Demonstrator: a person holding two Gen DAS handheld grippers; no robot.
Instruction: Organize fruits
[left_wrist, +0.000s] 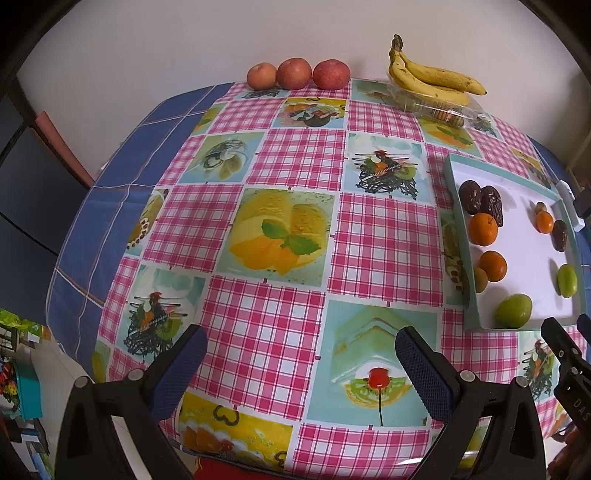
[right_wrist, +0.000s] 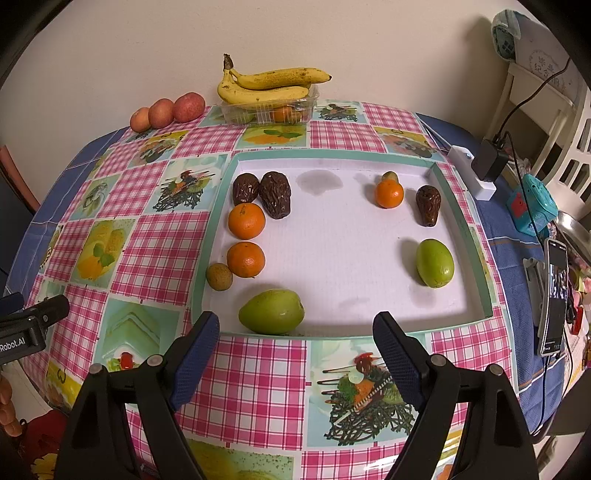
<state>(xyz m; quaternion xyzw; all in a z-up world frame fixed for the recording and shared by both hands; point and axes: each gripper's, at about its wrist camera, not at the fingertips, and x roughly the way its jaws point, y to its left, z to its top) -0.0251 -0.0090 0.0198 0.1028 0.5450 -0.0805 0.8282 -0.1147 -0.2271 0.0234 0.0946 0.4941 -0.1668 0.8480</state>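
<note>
On the checked counter (right_wrist: 255, 373), a shallow white tray (right_wrist: 332, 332) holds three oranges, three dates, two green fruits and two small brown ones (apples (right_wrist: 168, 109) and bananas (right_wrist: 266, 86) sit by the wall). Left hand-held gripper (left_wrist: 301, 369) and right hand-held gripper (right_wrist: 295, 350) both hover spread wide, empty.

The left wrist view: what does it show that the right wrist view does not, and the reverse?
Only the left wrist view shows the table's left edge and the boxes on the floor there. Only the right wrist view shows the phone, the charger and the white chair. Both show the tray, the apples and the bananas.
</note>
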